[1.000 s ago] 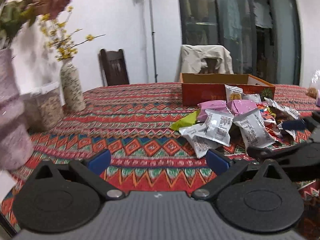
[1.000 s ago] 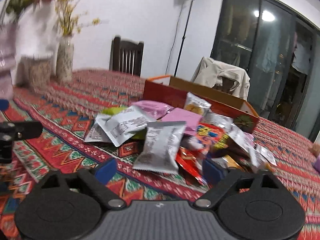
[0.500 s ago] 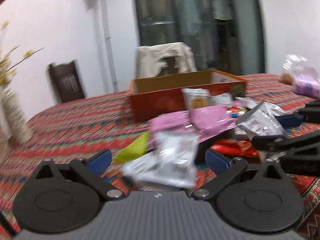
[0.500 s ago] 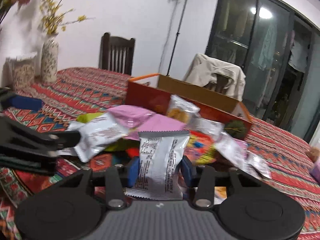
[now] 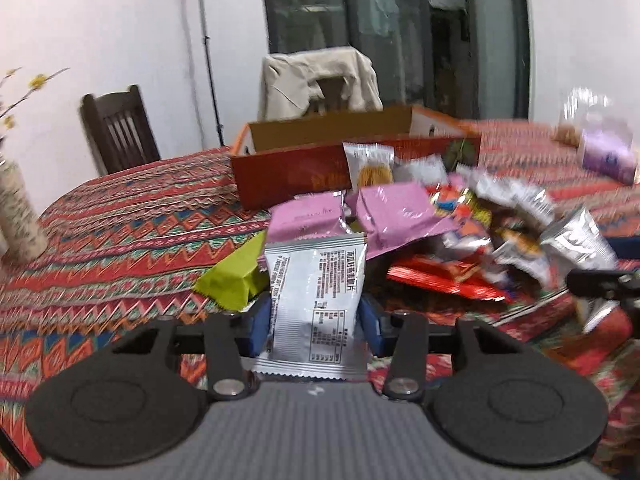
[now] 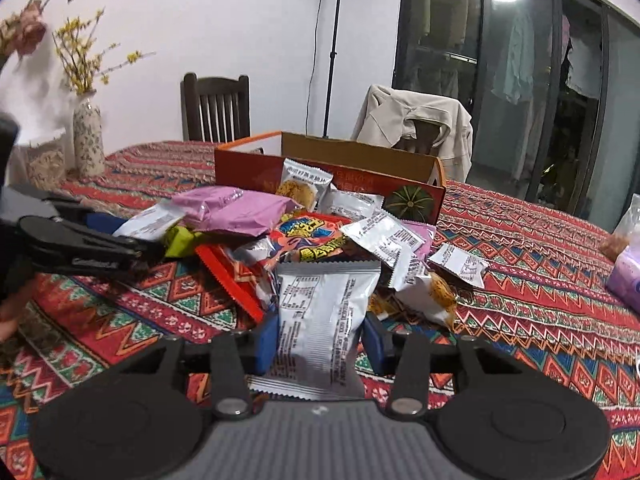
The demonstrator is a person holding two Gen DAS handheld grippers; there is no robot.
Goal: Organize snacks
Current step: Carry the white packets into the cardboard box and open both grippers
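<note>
Foil packets (image 5: pixel 316 300) (image 6: pixel 324 320) clamped by both grippers (image 5: pixel 316 322) (image 6: pixel 322 342).

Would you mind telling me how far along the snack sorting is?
Barely begun. No snack visibly lies in the orange box. In hand: the left hand-held gripper has just closed on a silver packet; the right hand-held gripper grips another silver packet. The pile remains.

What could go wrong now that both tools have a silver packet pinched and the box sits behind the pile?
1. Each tool, left and right, pinches a slick silver packet by its lower part only, so either might slip out on the way.
2. The pile lies between the packets and the box; a low carry could drag other snacks along.
3. The tools are close together and could bump.
</note>
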